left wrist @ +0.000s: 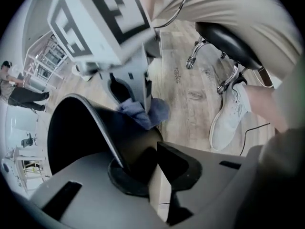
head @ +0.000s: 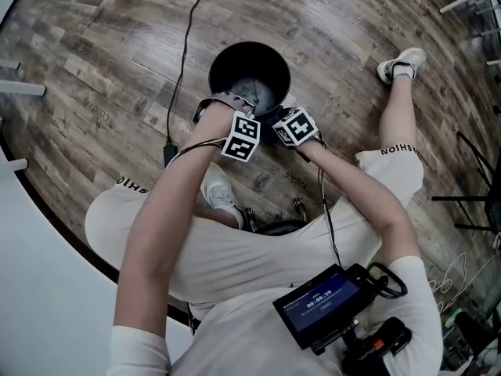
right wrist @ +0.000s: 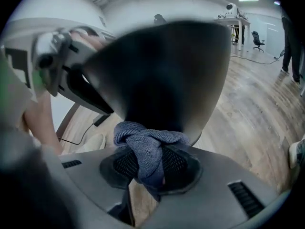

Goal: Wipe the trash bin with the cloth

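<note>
A black round trash bin (head: pixel 249 77) stands on the wood floor in front of the seated person. My left gripper (head: pixel 228 103) points down at its near rim and is shut on the bin's wall (left wrist: pixel 102 132), which runs between the jaws (left wrist: pixel 143 168). My right gripper (head: pixel 278 125) is at the bin's near right side, shut on a bunched blue-grey cloth (right wrist: pixel 147 147). The cloth (left wrist: pixel 143 112) rests against the bin's outer wall (right wrist: pixel 162 70) just below the rim. In the right gripper view, the left gripper (right wrist: pixel 62 56) shows at the upper left.
A black cable (head: pixel 184 45) runs across the floor left of the bin. The person's white shoes (head: pixel 221 194) (head: pixel 403 61) lie near the bin, and a stool's chrome legs (left wrist: pixel 224 46) stand behind. A white curved wall (head: pixel 31 241) borders the left. Other people stand far off (left wrist: pixel 19 92).
</note>
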The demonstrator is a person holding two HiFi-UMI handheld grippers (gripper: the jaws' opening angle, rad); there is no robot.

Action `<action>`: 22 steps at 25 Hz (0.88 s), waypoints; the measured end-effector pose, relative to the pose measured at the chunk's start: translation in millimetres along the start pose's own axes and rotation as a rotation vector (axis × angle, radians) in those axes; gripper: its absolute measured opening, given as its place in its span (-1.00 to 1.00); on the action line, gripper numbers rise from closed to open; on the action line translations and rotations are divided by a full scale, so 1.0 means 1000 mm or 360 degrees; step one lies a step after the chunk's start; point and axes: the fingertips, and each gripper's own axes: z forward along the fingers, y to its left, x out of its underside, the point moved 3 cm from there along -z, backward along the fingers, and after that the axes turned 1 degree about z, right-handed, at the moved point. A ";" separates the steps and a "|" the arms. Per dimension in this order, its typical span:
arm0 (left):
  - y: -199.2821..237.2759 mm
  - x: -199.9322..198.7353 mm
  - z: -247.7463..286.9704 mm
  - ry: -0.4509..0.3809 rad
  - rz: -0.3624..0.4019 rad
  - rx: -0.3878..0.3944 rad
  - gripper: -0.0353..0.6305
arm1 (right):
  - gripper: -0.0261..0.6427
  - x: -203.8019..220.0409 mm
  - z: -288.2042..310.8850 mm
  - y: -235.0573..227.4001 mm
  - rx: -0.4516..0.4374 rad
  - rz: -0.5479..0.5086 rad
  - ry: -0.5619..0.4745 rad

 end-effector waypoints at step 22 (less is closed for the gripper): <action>-0.001 -0.008 -0.005 -0.0060 -0.0052 0.0030 -0.48 | -0.60 -0.004 -0.033 -0.003 0.0036 -0.0111 -0.0177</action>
